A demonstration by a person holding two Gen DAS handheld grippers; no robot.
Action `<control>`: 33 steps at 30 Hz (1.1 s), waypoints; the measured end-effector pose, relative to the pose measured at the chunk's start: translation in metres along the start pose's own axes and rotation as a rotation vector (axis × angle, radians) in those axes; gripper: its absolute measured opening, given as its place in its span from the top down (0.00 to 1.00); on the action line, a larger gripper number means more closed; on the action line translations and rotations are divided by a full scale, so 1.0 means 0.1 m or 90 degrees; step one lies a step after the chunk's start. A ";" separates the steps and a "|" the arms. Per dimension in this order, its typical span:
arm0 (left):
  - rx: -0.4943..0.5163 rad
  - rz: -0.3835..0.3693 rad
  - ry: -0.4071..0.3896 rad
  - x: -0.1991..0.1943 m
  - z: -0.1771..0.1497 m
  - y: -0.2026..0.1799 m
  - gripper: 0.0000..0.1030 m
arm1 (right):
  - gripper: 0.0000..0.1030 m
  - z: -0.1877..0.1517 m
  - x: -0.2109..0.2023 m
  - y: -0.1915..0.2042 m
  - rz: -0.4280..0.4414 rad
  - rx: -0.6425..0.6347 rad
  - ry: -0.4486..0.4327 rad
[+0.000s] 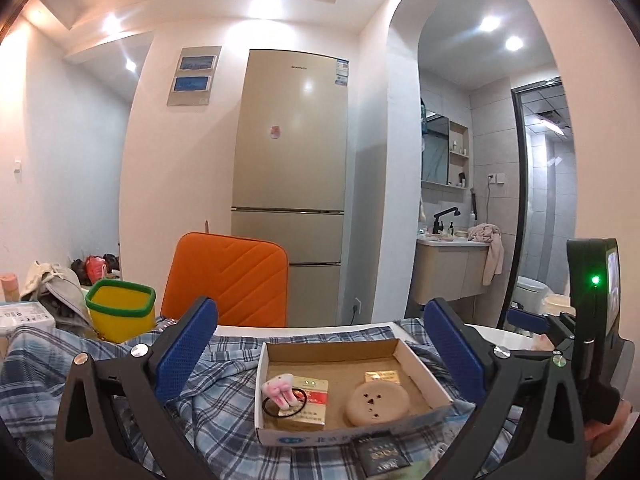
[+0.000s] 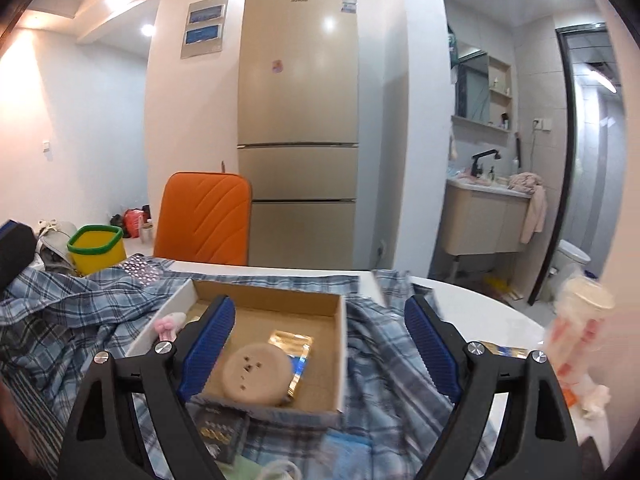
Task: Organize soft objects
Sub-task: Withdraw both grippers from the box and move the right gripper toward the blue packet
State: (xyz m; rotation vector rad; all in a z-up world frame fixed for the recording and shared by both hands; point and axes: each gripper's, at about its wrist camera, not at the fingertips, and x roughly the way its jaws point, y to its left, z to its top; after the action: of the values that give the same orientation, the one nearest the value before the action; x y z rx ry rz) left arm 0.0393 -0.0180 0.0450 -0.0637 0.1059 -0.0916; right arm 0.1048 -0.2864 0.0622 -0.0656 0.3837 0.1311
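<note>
A shallow cardboard box (image 1: pixel 394 354) (image 2: pixel 340 344) lies on a crumpled blue plaid shirt (image 1: pixel 224 412) (image 2: pixel 80 312). In it are a pink plush hair tie (image 1: pixel 280 394) (image 2: pixel 170 326), a red-and-gold pack (image 1: pixel 310 404), a round beige puff (image 1: pixel 376 402) (image 2: pixel 256 372) and a gold foil packet (image 1: pixel 382 377) (image 2: pixel 294 342). My left gripper (image 1: pixel 320 340) is open and empty above the box. My right gripper (image 2: pixel 320 332) is open and empty over the box's right half.
A yellow bin with green rim (image 1: pixel 120 308) (image 2: pixel 96 250) stands at the back left beside an orange chair back (image 1: pixel 232 280) (image 2: pixel 204 220). A dark small box (image 1: pixel 380 456) (image 2: pixel 218 432) lies before the cardboard box. A wrapped paper cup (image 2: pixel 580 328) stands on the white table (image 2: pixel 492 320) at right.
</note>
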 end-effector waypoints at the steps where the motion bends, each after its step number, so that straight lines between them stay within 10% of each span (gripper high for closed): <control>1: 0.005 -0.001 0.002 -0.03 0.00 -0.03 0.00 | 0.14 -0.02 -0.06 -0.06 0.005 0.017 0.002; 27: 0.017 0.008 0.073 0.11 -0.46 -0.15 0.00 | 0.00 -0.38 -0.37 -0.26 -0.029 0.040 -0.020; 29: 0.017 0.008 0.075 0.12 -0.46 -0.15 0.00 | 0.06 -0.38 -0.37 -0.26 -0.024 0.039 -0.013; 33: 0.017 0.007 0.079 0.12 -0.47 -0.14 0.00 | 0.49 -0.41 -0.28 -0.25 0.014 0.044 0.050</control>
State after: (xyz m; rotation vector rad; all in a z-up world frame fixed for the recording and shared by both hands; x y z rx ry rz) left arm 0.0453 -0.0361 -0.0016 -0.0310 0.2285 -0.0858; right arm 0.0672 -0.3176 0.0359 0.0022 0.4678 0.1365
